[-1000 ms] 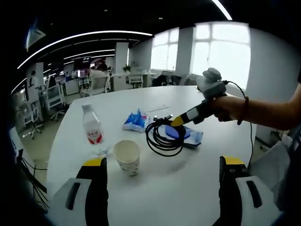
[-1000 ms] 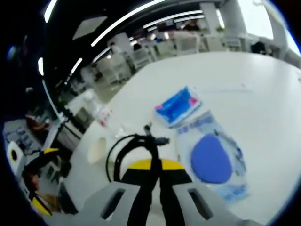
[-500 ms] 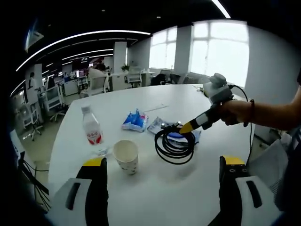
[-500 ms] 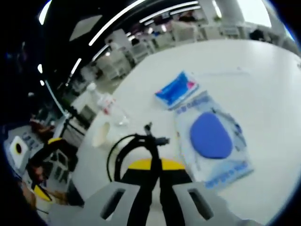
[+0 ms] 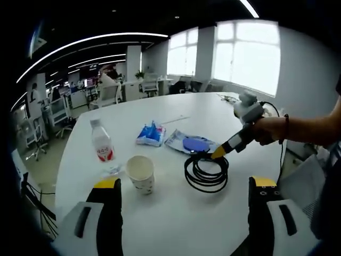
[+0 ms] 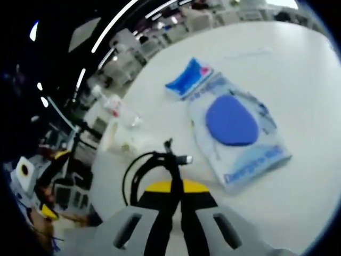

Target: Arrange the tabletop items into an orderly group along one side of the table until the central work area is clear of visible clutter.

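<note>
A coiled black cable (image 5: 206,172) hangs from my right gripper (image 5: 219,153), which is shut on it just above the white table (image 5: 176,213); in the right gripper view the coil (image 6: 152,173) sits between the closed yellow-tipped jaws. A paper cup (image 5: 140,173) stands ahead of my left gripper (image 5: 184,186), which is open and holds nothing. Left of the cup stands a water bottle (image 5: 101,146) with a red label. A blue tissue pack (image 5: 149,134) and a clear bag with a blue disc (image 5: 193,144) lie farther back. The right gripper view shows the bag (image 6: 234,125), tissue pack (image 6: 189,77) and bottle (image 6: 113,105).
A person's forearm (image 5: 306,130) reaches in from the right, holding the right gripper. Office desks and chairs (image 5: 109,93) stand beyond the table's far edge. The rounded table edge (image 5: 61,165) runs down the left.
The right gripper has carried the cable coil to the right and toward me, off the blue-disc bag, which now lies uncovered. Cup, bottle and tissue pack have stayed put.
</note>
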`<state>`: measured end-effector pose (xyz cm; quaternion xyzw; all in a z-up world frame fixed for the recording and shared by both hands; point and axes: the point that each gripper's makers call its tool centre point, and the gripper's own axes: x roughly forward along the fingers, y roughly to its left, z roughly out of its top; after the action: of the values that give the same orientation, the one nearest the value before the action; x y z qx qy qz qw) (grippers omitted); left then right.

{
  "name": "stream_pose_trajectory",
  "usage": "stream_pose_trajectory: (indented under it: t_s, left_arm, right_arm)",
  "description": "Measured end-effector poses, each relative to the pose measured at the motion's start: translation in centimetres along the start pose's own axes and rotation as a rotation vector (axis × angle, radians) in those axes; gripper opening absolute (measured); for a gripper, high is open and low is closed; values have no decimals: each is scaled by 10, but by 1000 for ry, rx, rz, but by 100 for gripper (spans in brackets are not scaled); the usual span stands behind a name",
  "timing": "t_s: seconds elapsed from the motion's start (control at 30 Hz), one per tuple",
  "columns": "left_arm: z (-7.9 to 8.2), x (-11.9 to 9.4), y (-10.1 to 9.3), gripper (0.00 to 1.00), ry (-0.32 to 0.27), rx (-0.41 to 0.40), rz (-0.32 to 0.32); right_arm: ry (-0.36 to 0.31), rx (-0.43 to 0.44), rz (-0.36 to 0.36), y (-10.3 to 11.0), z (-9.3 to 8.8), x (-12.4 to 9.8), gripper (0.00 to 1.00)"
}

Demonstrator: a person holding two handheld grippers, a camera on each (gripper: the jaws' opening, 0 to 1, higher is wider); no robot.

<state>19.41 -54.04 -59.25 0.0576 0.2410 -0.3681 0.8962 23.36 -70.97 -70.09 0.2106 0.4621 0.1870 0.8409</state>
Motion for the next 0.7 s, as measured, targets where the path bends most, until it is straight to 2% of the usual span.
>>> stream_pose_trajectory:
  t_s: [0.33,0.47,0.7]
  left_arm:
    - [-5,0,-1,100,31,1,0]
    - [-8,0,-1,100,45,0,0]
    - [-8,0,3,100,51,-7,12]
  right_arm:
    - [40,57,-7,-18,-16,0,0]
    - [69,47,-32,-28,-27,3,0]
    - [69,66,-29,-33,-31,4,0]
